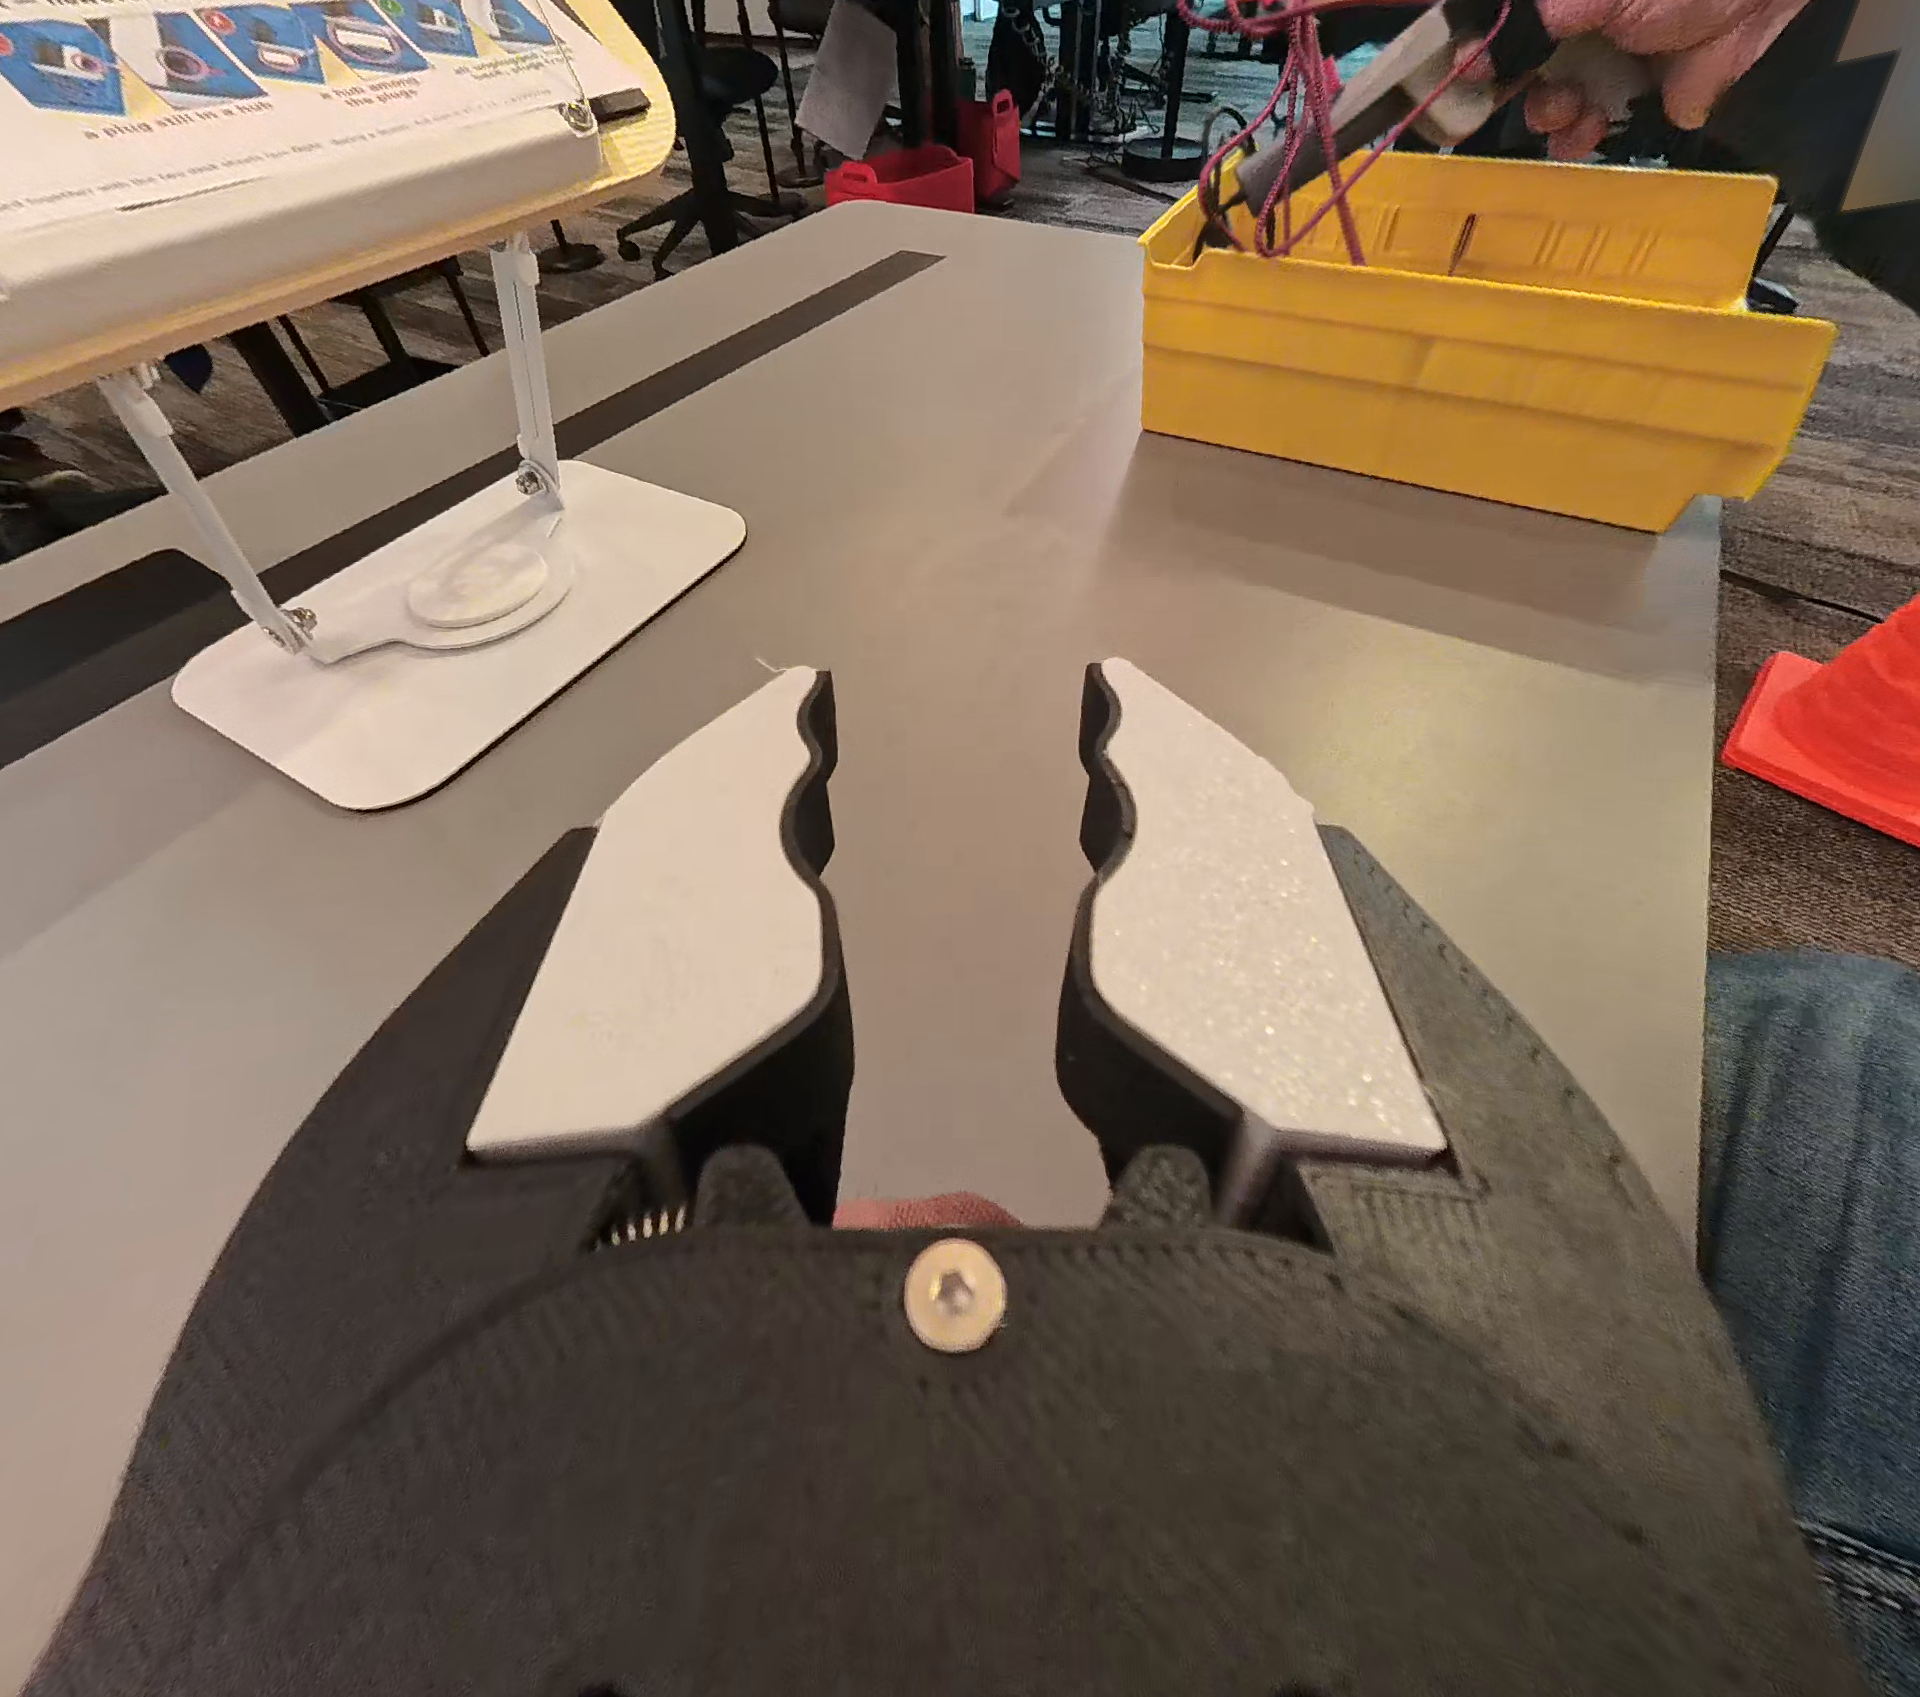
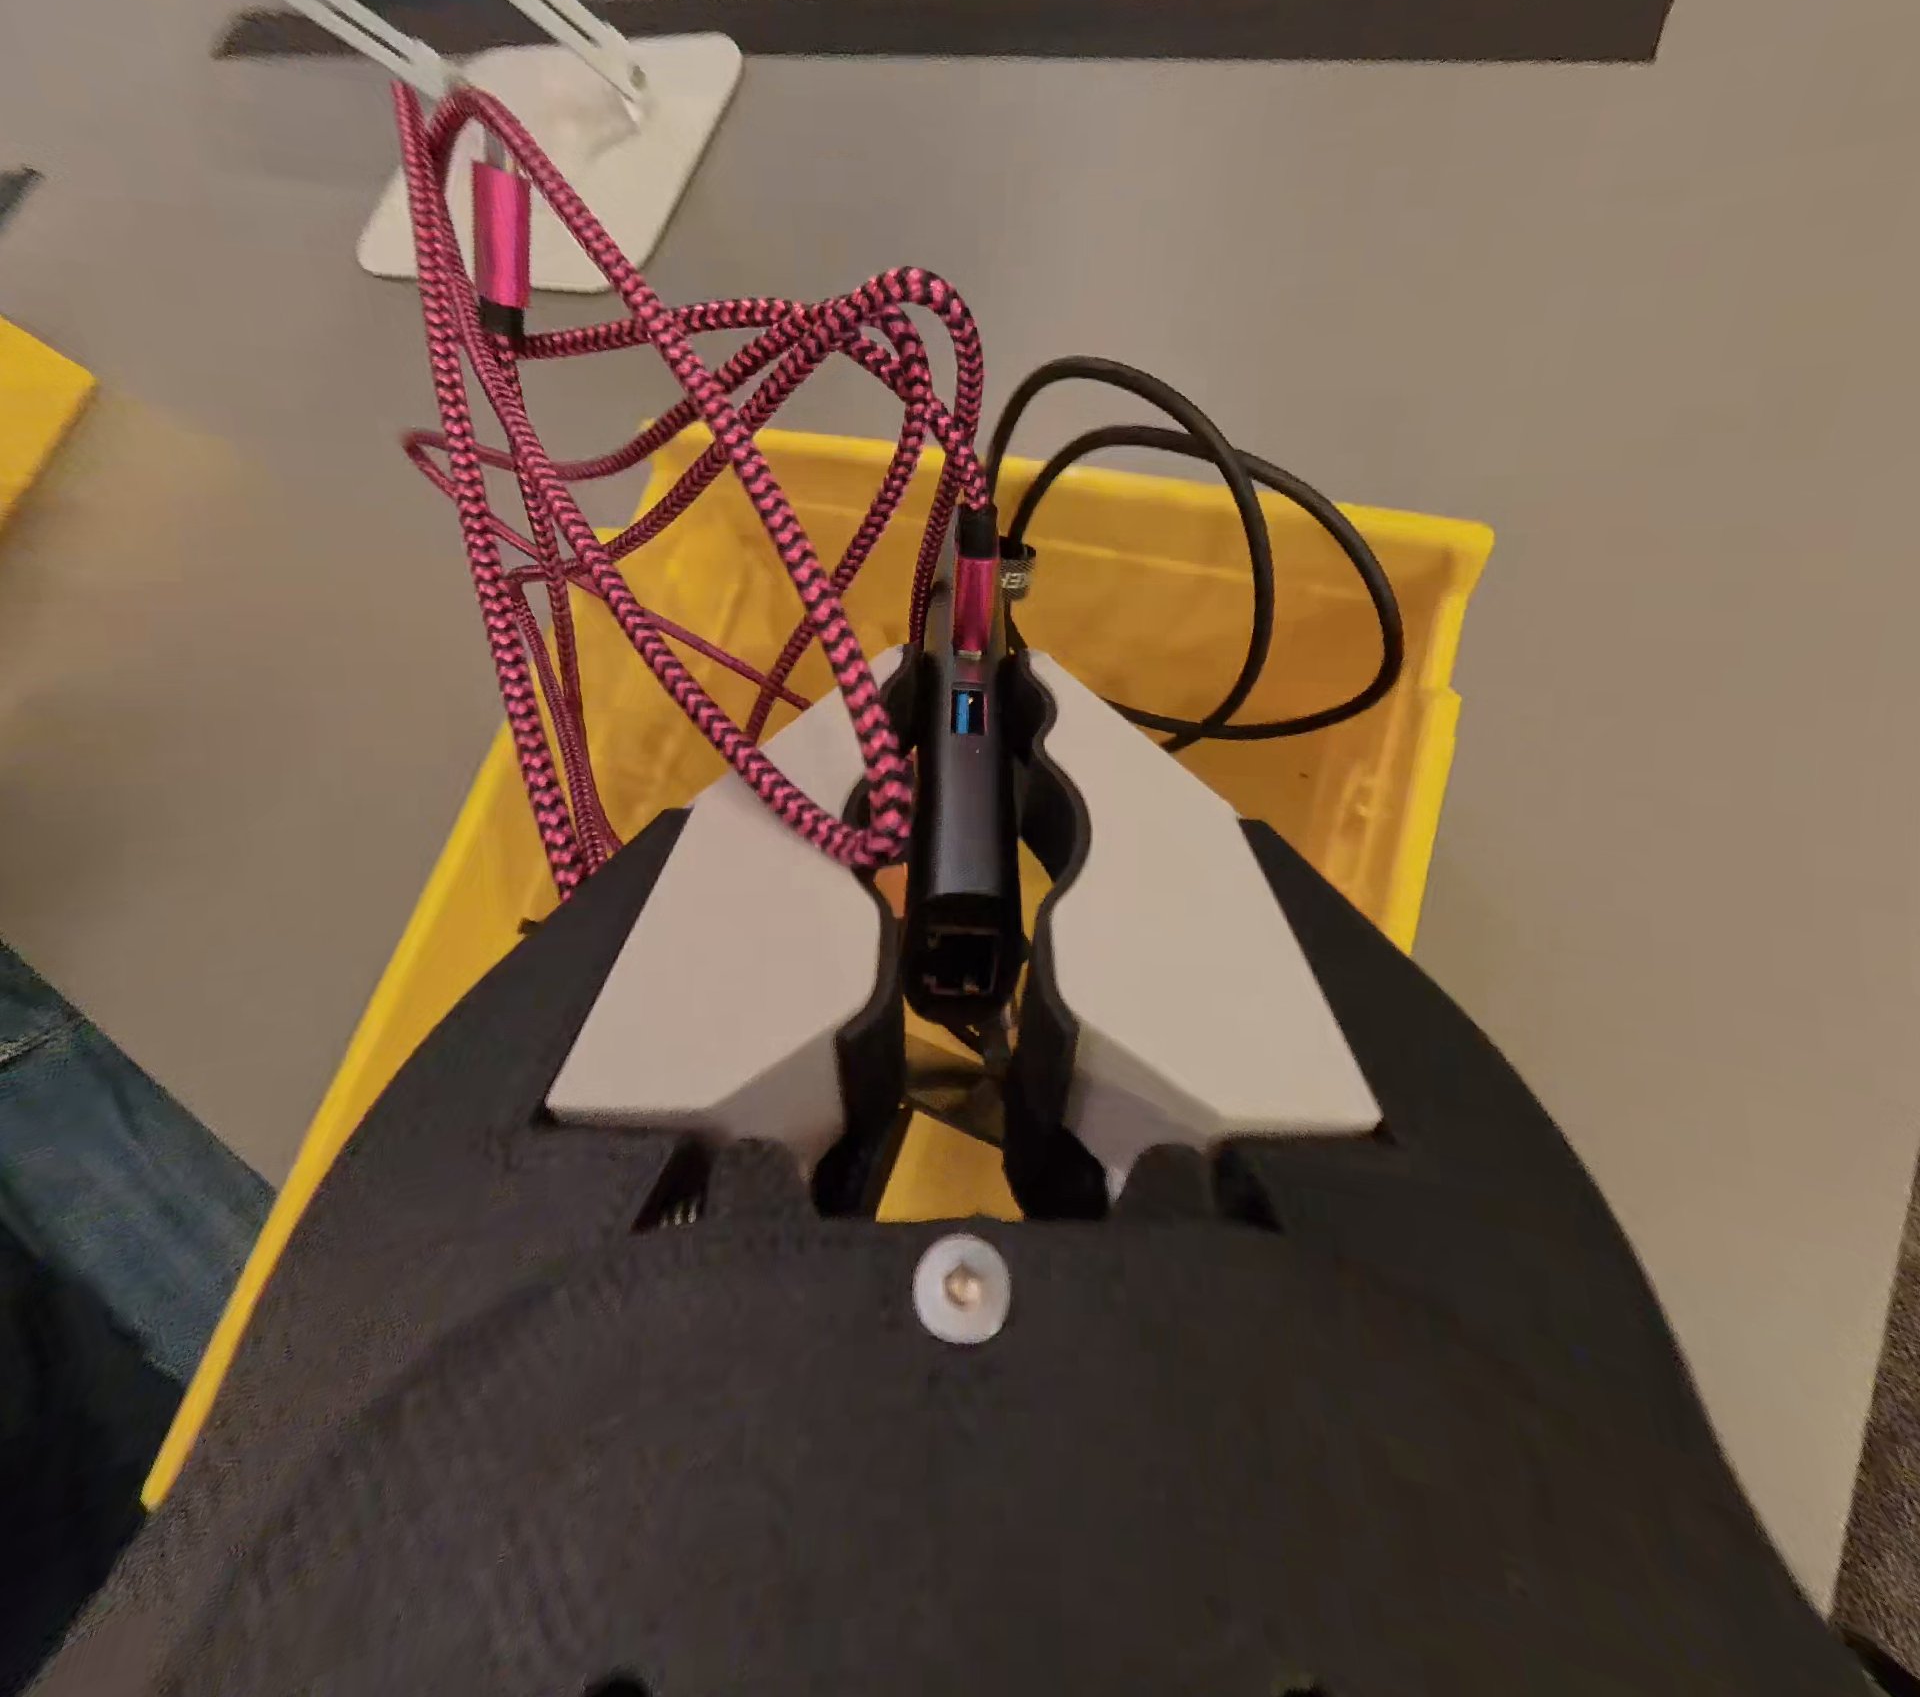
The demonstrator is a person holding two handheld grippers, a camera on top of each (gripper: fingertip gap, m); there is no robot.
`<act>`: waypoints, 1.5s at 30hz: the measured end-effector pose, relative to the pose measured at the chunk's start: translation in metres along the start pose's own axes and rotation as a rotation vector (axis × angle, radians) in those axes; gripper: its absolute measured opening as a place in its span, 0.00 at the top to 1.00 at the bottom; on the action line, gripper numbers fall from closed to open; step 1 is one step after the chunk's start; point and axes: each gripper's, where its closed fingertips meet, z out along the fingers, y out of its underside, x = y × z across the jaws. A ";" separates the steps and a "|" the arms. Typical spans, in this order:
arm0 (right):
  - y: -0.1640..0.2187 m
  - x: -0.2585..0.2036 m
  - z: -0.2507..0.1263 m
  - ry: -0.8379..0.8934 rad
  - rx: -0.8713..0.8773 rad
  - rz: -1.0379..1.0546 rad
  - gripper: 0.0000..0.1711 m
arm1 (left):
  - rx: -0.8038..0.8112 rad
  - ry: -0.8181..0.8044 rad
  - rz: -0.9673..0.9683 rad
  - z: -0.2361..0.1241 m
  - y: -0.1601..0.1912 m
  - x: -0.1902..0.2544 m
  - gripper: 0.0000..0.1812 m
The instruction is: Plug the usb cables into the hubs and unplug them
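My right gripper [image 2: 971, 671] is shut on a dark grey USB hub [image 2: 961, 816] and holds it above a yellow bin [image 2: 1351, 598]. A pink braided cable [image 2: 665, 359] is plugged into the hub's far end by its pink plug [image 2: 975, 598]. Its loops hang tangled, with a second pink plug [image 2: 502, 234] dangling free. The hub's own black cable [image 2: 1268, 525] loops to the right. My left gripper [image 1: 956, 691] is open and empty over the grey table [image 1: 935, 504]. In the left wrist view the right gripper [image 1: 1278, 167] hangs over the bin [image 1: 1455, 380] with the cable [image 1: 1288, 89].
A document stand [image 1: 260, 37] with a white base [image 1: 457, 639] stands at the table's left. A black tape strip [image 1: 727, 338] runs across the table. An orange cone [image 1: 1849, 712] is on the floor at right. Another yellow bin's corner [image 2: 36, 400] shows at left. My hands' fingertips stand some 45 cm from each other. The white base [image 1: 457, 639] lies around 30 cm away from my left fingertips.
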 end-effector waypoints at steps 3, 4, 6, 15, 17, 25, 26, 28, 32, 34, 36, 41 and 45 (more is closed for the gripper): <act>0.009 0.007 0.003 0.051 -0.067 -0.030 0.92 | -0.014 0.006 -0.001 0.003 0.003 0.001 0.76; 0.014 0.011 0.005 0.075 -0.104 -0.044 0.92 | -0.018 0.009 -0.001 0.004 0.004 0.002 0.76; 0.024 0.020 0.006 0.117 -0.170 -0.048 0.91 | -0.024 0.014 0.004 0.006 0.005 0.003 0.76; 0.046 0.020 0.006 0.143 -0.424 -0.127 0.92 | -0.035 0.015 0.009 0.003 0.008 0.002 0.76; 0.050 0.021 0.009 0.166 -0.511 -0.182 0.92 | -0.036 0.019 0.005 0.004 0.008 0.002 0.76; 0.083 0.036 0.030 0.159 -0.657 -0.171 0.91 | -0.051 0.034 0.004 0.006 0.013 0.004 0.76; 0.087 0.037 0.033 0.154 -0.670 -0.160 0.91 | -0.051 0.037 0.001 0.006 0.013 0.005 0.76; 0.098 0.038 0.034 0.140 -0.738 -0.164 0.91 | -0.055 0.039 0.005 0.007 0.013 0.006 0.76; 0.092 0.039 0.022 0.164 -0.780 -0.213 0.84 | -0.064 0.033 0.018 0.006 0.013 0.006 0.76; 0.085 0.036 0.012 0.182 -0.786 -0.251 0.80 | -0.065 0.031 0.016 0.006 0.012 0.005 0.76; 0.079 0.032 0.000 0.186 -0.794 -0.289 0.75 | -0.067 0.032 0.014 0.007 0.012 0.005 0.76; 0.067 0.027 -0.038 0.253 -0.817 -0.376 0.69 | -0.073 0.035 0.020 0.009 0.012 0.006 0.75; 0.057 0.031 -0.060 0.313 -0.836 -0.367 0.69 | -0.077 0.039 0.020 0.010 0.013 0.007 0.76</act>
